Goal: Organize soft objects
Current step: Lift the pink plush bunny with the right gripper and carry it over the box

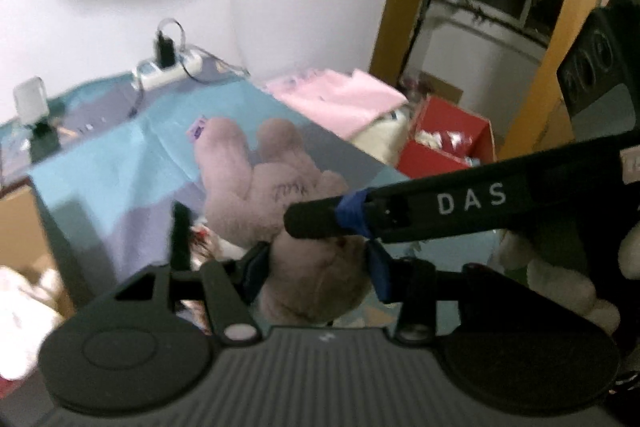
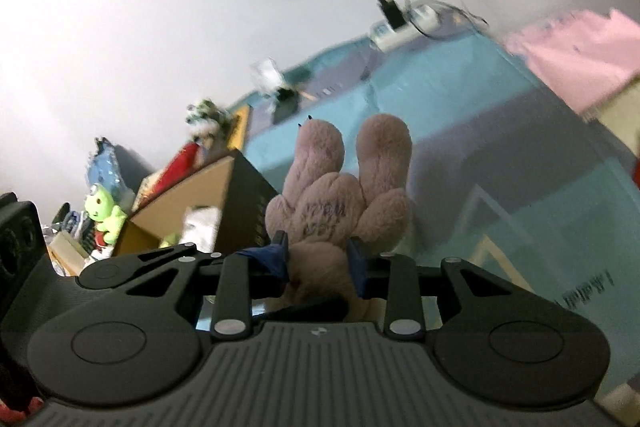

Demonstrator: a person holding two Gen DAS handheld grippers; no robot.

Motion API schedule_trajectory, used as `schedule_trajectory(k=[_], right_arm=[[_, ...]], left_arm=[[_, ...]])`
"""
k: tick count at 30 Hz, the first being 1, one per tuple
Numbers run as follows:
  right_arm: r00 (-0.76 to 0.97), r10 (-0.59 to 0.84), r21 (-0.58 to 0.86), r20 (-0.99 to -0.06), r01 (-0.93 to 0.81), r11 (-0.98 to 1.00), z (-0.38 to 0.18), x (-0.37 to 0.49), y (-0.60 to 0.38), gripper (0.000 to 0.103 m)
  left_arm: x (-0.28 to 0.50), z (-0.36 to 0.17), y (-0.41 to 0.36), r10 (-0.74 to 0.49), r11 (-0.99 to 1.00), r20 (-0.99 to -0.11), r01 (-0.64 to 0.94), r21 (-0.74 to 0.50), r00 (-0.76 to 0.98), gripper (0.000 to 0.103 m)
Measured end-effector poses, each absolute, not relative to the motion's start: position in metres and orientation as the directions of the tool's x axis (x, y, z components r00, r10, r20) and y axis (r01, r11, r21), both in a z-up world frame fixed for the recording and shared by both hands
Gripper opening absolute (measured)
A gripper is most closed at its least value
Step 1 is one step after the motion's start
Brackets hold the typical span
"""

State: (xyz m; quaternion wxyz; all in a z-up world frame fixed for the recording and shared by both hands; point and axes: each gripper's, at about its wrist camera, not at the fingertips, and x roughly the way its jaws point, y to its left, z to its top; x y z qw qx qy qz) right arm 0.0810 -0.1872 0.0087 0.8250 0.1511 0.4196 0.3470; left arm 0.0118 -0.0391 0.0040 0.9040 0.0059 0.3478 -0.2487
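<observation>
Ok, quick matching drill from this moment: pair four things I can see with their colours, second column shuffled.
Things:
1. plush bunny held in the right claw
2. folded cloth
3. box beside the bed
4. frog toy

Colours:
A. red
B. green
C. dusty mauve
D. pale pink

Pairs: 1-C, 2-D, 3-A, 4-B

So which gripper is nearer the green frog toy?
Left, probably. Both grip the pink plush, the left gripper toward the green frog toy, the right gripper farther off.
</observation>
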Motion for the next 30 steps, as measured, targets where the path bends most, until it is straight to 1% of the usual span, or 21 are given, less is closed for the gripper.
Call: schedule_trajectory(k=[3, 9, 16, 23, 30], right_arm=[[0.407, 0.722, 0.526, -0.56, -0.498, 0.689, 0.018, 0.081, -0.164, 0.015], [0.365, 0.784, 0.494, -0.502, -0.624, 0.606, 0.035, 0.081, -0.107, 0.015], [0.271, 0.841, 0.477, -0.469, -0.724, 0.499, 0.038, 0.082, -0.04, 0.015], [0.186, 0.823, 0.456, -0.537, -0.757, 0.468, 0.012, 0.086, 0.013, 0.015], [0.189, 0.77, 0.388, -0.609, -0.777, 0.497, -0.007, 0.082, 0.037, 0.015]], left_arm=[[0.006, 0.014, -0.018, -0.418, 0.895, -0.604, 0.421, -0.146, 0.679, 0.045], [-0.004, 0.03, 0.038, -0.327, 0.942, -0.559, 0.308, -0.13, 0.762, 0.045], [-0.007, 0.032, 0.096, -0.201, 0.98, -0.546, 0.164, -0.116, 0.813, 0.045], [0.012, 0.0, 0.135, -0.147, 0.986, -0.61, 0.066, -0.153, 0.778, 0.045], [0.025, -0.028, 0.153, -0.164, 0.983, -0.661, 0.062, -0.175, 0.732, 0.045]])
